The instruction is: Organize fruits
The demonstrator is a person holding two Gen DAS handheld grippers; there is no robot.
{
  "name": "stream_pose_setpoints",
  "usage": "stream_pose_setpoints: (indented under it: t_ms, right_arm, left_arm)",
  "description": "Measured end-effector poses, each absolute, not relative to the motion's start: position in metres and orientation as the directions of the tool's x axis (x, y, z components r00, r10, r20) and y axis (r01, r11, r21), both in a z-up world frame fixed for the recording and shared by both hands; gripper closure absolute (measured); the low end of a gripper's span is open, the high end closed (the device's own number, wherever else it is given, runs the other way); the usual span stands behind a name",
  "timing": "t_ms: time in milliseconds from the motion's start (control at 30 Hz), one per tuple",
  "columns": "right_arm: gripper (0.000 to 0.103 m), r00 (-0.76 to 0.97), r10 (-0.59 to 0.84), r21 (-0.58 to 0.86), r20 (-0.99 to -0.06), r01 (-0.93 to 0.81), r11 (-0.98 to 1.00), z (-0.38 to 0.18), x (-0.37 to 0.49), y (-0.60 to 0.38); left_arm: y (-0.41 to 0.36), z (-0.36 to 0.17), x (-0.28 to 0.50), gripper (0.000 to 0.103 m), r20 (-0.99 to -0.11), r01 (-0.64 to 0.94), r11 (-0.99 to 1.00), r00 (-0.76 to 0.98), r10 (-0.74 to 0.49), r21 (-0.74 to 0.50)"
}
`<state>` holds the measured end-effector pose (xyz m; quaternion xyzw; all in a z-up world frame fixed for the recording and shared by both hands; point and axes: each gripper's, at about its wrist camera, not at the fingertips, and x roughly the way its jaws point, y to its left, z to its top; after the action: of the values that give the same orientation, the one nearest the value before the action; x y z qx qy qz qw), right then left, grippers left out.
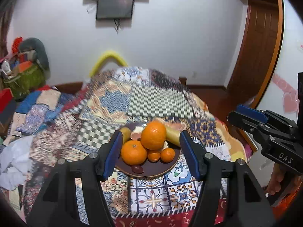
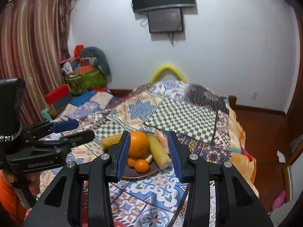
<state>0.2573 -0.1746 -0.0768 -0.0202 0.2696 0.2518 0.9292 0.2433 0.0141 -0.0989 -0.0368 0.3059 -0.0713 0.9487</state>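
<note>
A dark brown plate [image 1: 171, 165] sits on a patterned cloth and holds a pile of fruit: a big orange [image 1: 153, 135] on top, a second orange [image 1: 133, 152], two small mandarins [image 1: 167, 154], yellow bananas [image 1: 173, 135] and a dark date [image 1: 136, 169]. My left gripper [image 1: 150, 154] is open and empty, its blue pads either side of the pile, short of it. My right gripper [image 2: 149, 156] is open and empty, facing the same plate [image 2: 149, 172], big orange [image 2: 139, 143] and banana [image 2: 160, 154]. The right gripper also shows in the left wrist view [image 1: 261, 124].
The plate rests on a table under a tiled-pattern cloth [image 2: 151, 194]. Behind is a bed with a patchwork quilt [image 2: 180, 113]. A green basket of clutter [image 2: 87, 79] stands at back left, a wall screen [image 2: 164, 5] above, a wooden door [image 1: 259, 47] at right.
</note>
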Motion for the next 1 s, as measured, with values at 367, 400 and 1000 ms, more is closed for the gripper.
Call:
stream_pose_setpoints:
  t_ms: [367,400,1000]
  right_arm:
    - [0.058,0.790,0.501,0.068,-0.353,-0.512,0.856,-0.020,0.186,-0.180]
    - [0.055,0.794,0.503,0.066,-0.341,-0.513,0.856,-0.017,0.181,-0.180]
    - [0.009,0.870,0.463,0.041,-0.170,-0.464,0.885,0.004,0.129,-0.177]
  left_arm:
    - [0.019,-0.030,0.151,0.041,-0.373,0.056,0.994,0.924,-0.088,-0.095]
    - [0.018,-0.025,0.143,0.041,-0.353,0.050,0.995,0.932,-0.079,-0.090]
    - [0.011,0.008,0.060,0.008,-0.174,0.017,0.998,0.984,-0.028,-0.062]
